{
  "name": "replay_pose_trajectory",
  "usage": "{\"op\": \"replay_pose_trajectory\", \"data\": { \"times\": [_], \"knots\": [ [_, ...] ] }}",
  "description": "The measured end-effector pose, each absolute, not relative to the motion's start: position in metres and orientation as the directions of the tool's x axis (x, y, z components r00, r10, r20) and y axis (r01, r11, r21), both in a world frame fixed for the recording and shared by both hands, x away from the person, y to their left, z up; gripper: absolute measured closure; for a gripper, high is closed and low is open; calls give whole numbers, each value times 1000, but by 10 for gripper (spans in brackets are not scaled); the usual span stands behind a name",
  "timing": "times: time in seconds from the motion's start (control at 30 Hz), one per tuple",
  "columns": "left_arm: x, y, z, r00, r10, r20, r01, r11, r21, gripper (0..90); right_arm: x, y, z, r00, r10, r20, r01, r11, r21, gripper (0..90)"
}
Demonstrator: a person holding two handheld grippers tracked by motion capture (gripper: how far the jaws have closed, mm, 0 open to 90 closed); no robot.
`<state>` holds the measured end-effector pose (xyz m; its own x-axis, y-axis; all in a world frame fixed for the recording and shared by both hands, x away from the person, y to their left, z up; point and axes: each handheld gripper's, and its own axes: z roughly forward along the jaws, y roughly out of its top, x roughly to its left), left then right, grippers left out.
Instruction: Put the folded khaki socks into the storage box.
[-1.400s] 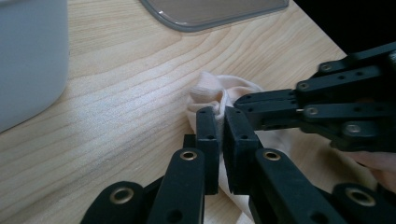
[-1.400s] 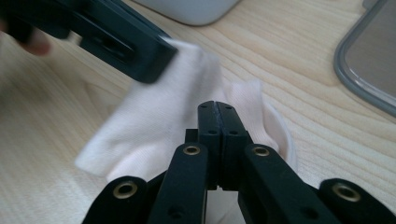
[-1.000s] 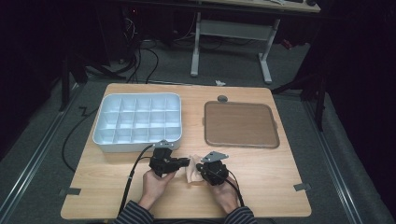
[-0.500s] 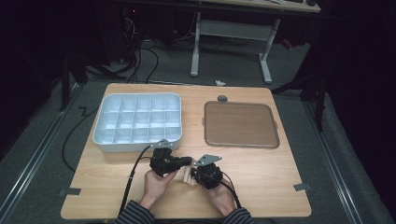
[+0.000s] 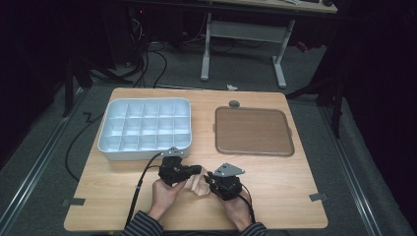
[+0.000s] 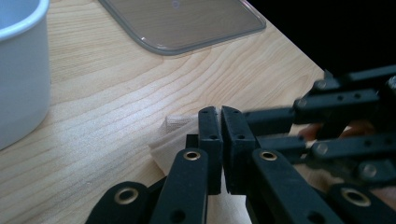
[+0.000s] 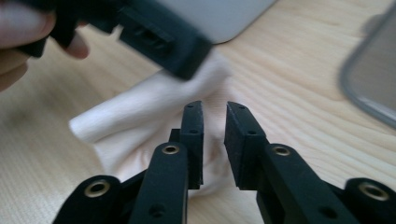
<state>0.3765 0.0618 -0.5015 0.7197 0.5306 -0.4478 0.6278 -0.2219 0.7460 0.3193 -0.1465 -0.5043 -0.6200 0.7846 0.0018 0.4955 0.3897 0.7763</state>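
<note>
A small cream cloth (image 5: 196, 186) lies bunched on the wooden table near the front edge, between my two grippers. My left gripper (image 5: 199, 171) reaches in from the left; in the left gripper view its jaws (image 6: 220, 112) are pressed together on a fold of the cloth (image 6: 170, 137). My right gripper (image 5: 209, 178) comes in from the right, and its jaws (image 7: 215, 107) stand a little apart just over the cloth (image 7: 140, 107), with nothing between them. The left gripper (image 7: 154, 37) shows blurred across the top of the right gripper view.
A white tray (image 5: 142, 147) with several compartments stands behind the left gripper, close to it (image 6: 18, 70). A flat brown tray (image 5: 253, 130) lies at the back right. Tape marks (image 5: 317, 197) sit near the table's front corners.
The two grippers have stayed close together over the cloth. The right gripper shifted slightly left and then back; the cloth between them looks more bunched.
</note>
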Motion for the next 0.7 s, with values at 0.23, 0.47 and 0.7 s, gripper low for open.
{"op": "replay_pose_trajectory", "data": {
  "times": [0.23, 0.47, 0.7],
  "knots": [
    [377, 59, -502, 713, 531, -458, 634, -211, 744, 879, 325, -158, -508, -570, 821, 32, 557, 358, 749, 644],
    [376, 57, -501, 716, 526, -459, 631, -205, 748, 878, 330, -155, -524, -582, 808, 95, 613, 359, 704, 726],
    [377, 49, -495, 736, 521, -432, 609, -233, 758, 878, 331, -153, -523, -609, 789, 79, 600, 392, 698, 773]
  ]
}}
